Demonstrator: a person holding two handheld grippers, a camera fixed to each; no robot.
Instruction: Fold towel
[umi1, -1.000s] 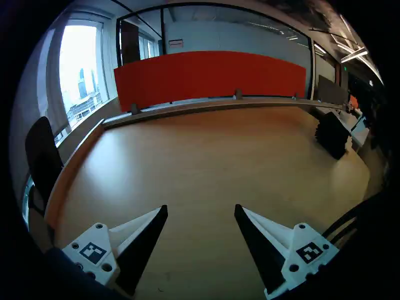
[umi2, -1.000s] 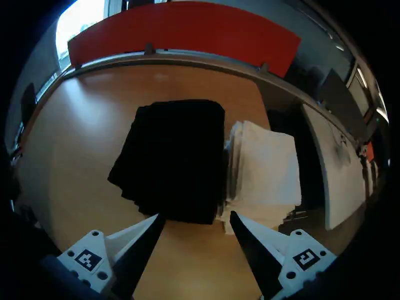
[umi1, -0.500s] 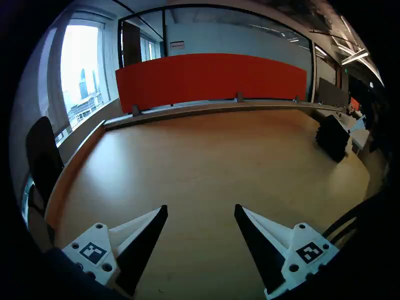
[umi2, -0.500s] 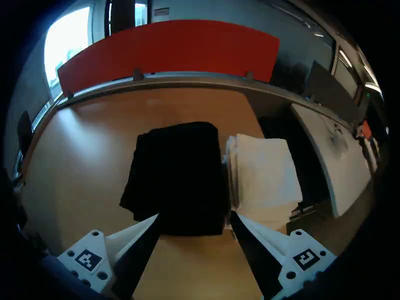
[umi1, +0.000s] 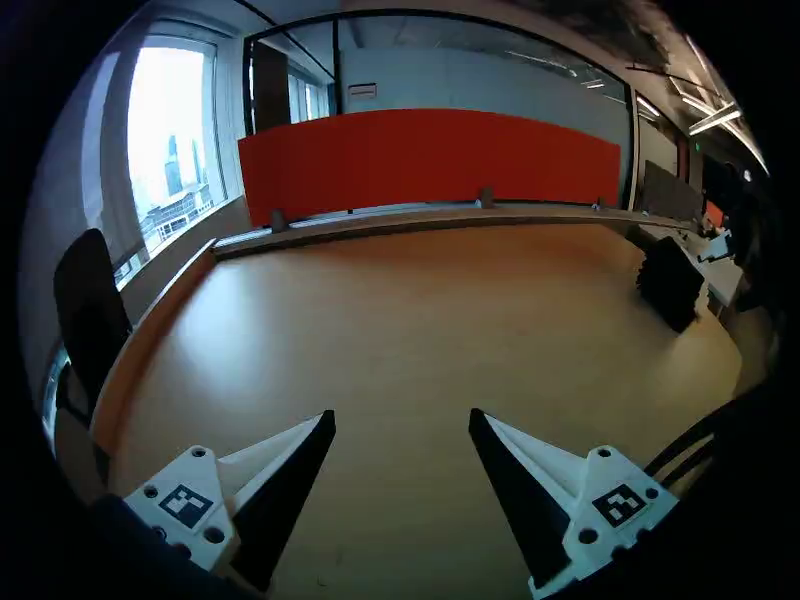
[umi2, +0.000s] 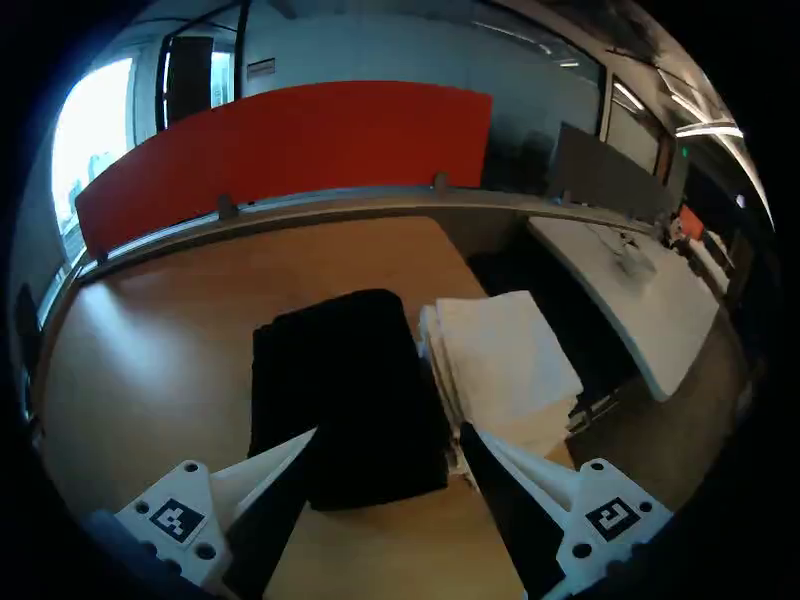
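- My left gripper (umi1: 400, 414) hung wide open, holding nothing, over the bare wooden table (umi1: 400, 300); a red divider (umi1: 430, 160) lined the far edge.
- My right gripper (umi2: 388, 430) gaped empty above the black towel stack (umi2: 345, 390), with the white towel stack (umi2: 500, 365) just beside it at the table's right edge.

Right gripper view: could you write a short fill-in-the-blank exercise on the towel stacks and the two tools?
In the right gripper view, the black towel stack lies to the ___ of the white towel stack.
The desk carries ___ towel stacks.
The right tool and the left tool are both ___, gripping nothing.
Missing words: left; two; open.
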